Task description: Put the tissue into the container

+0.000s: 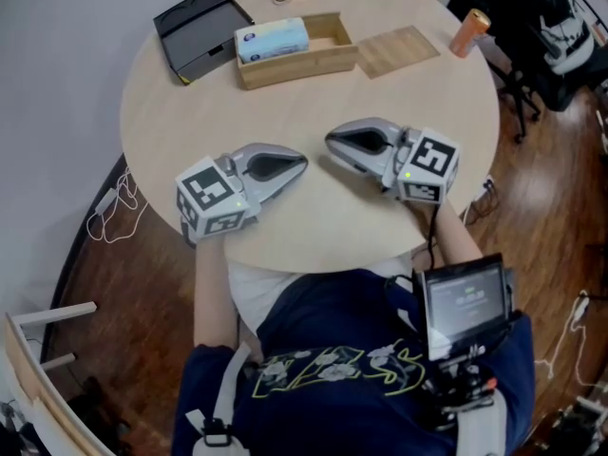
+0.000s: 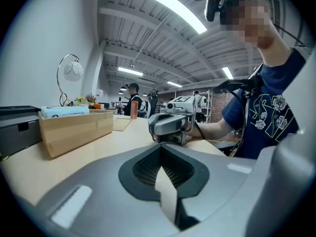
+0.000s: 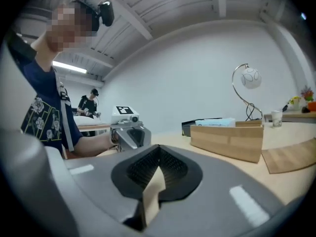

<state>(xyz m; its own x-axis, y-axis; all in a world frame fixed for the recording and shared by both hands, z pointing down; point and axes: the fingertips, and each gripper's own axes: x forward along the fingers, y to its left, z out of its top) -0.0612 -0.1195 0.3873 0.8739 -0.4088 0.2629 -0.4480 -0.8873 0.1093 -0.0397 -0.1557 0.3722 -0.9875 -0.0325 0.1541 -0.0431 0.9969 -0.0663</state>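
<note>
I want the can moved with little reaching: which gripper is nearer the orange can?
Right. The right gripper rests toward the person from the orange can, somewhat left of it; the left gripper rests beyond it, farther left still.

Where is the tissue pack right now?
In the head view the tissue pack lies in the left end of the wooden box, far across the table, right of the black case.

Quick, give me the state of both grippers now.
Left gripper: closed, holding nothing.
Right gripper: closed, holding nothing.
</note>
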